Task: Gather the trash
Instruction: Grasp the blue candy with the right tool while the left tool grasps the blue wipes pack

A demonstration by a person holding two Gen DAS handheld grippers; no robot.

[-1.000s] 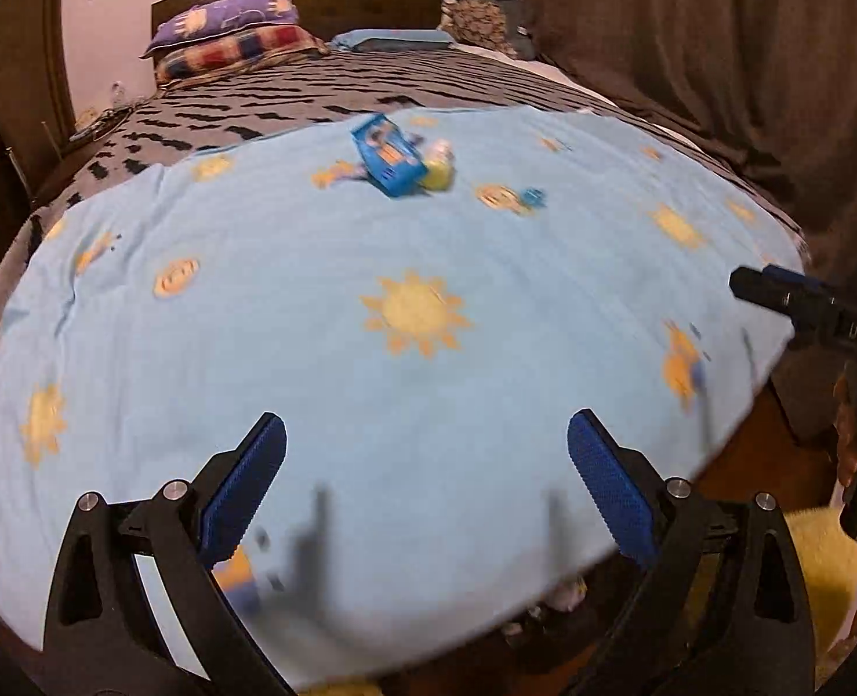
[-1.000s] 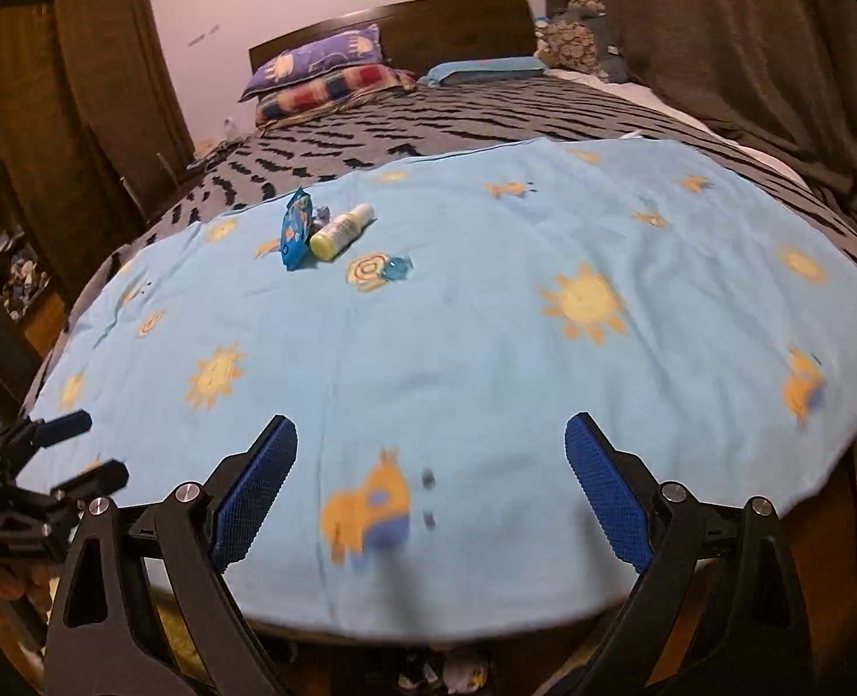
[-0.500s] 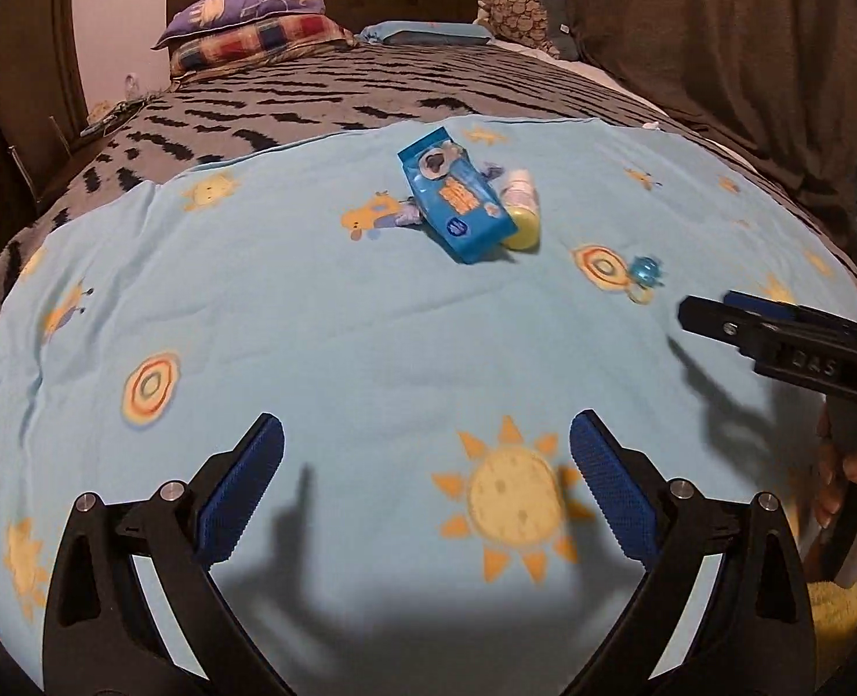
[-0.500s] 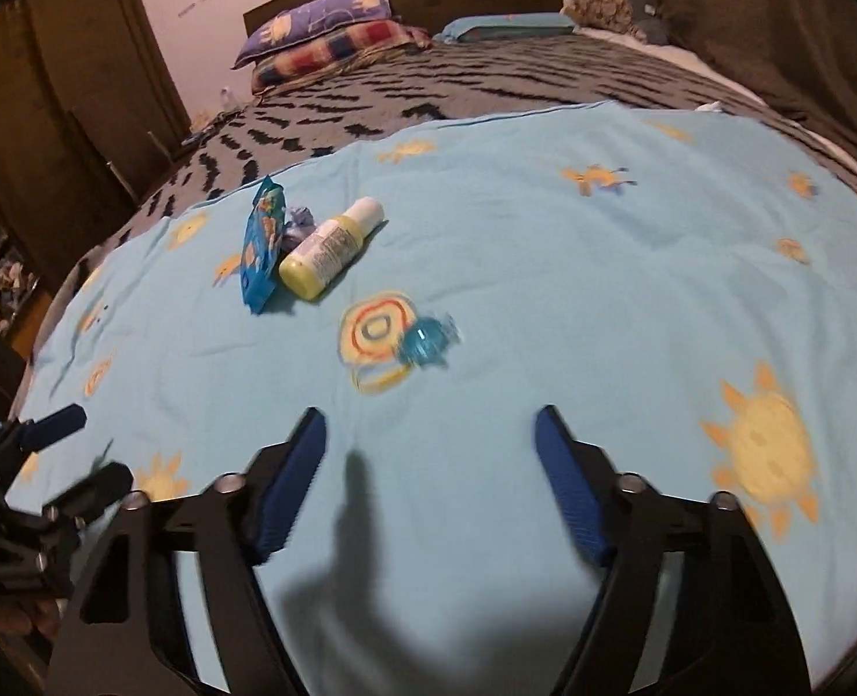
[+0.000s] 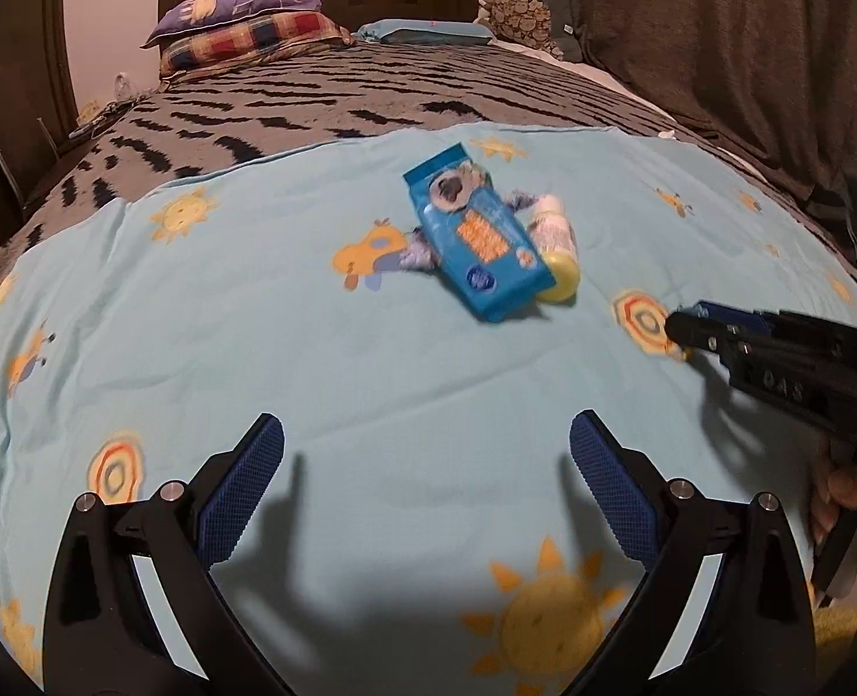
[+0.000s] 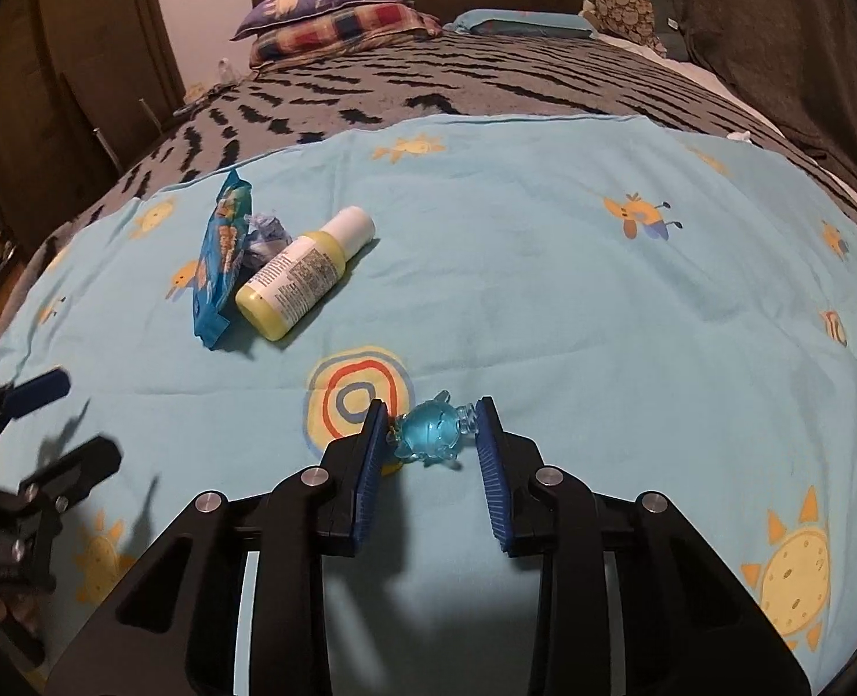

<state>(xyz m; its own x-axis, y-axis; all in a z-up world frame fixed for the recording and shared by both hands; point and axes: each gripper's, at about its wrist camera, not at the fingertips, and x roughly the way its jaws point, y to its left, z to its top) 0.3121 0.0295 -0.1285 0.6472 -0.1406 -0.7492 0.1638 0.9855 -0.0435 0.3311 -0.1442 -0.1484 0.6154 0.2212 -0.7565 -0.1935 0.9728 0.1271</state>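
**Small blue piece between the pads, not yet gripped**

Nearest, the right tool (image 6: 428, 435) straddles the blue translucent trinket (image 6: 431, 435) lying on the light blue blanket (image 6: 544, 267); its pads stand apart, close on either side, with a sliver of gap showing. The piece is rounded and knobbly — a squeeze off its middle could probably pop it out sideways, or pinch blanket along with it. The left tool (image 5: 425, 487) hovers wide open over bare blanket, holding nothing.

Farther up lie three things bunched together: one blue wipes packet (image 6: 220, 267), one yellow bottle (image 6: 301, 278) touching it, one crumpled wrapper (image 6: 263, 235) between them. With the trinket — four items.
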